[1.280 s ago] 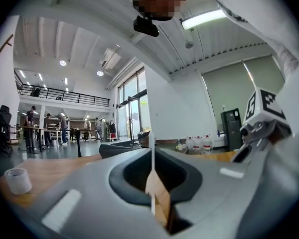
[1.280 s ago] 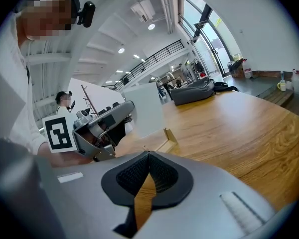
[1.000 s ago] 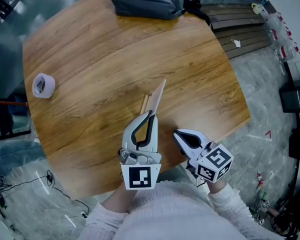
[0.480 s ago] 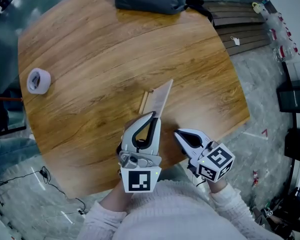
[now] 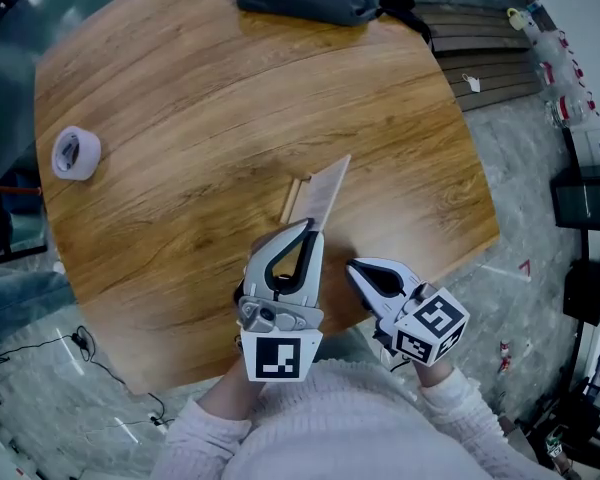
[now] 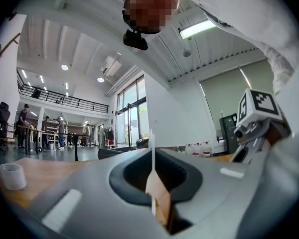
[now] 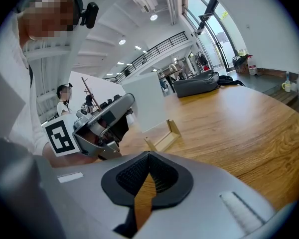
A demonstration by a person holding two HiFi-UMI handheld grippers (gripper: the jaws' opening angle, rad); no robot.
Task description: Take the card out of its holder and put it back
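The right gripper (image 5: 354,267), jaws clenched on nothing, hangs tilted down at the near edge of the table (image 5: 180,98). Beside it the left gripper (image 5: 304,228), held level, pinches the card (image 5: 328,188) by its near edge. The card seems out, just beside the holder (image 5: 291,199); putting it back remains.

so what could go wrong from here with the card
1. The left gripper pinches the card by one edge only, so the card might twist or bend when it is pushed into the slot.
2. Nothing steadies the wooden holder on the table. The right gripper is shut, empty and apart from it, so the holder could slide or tip as the card goes in.
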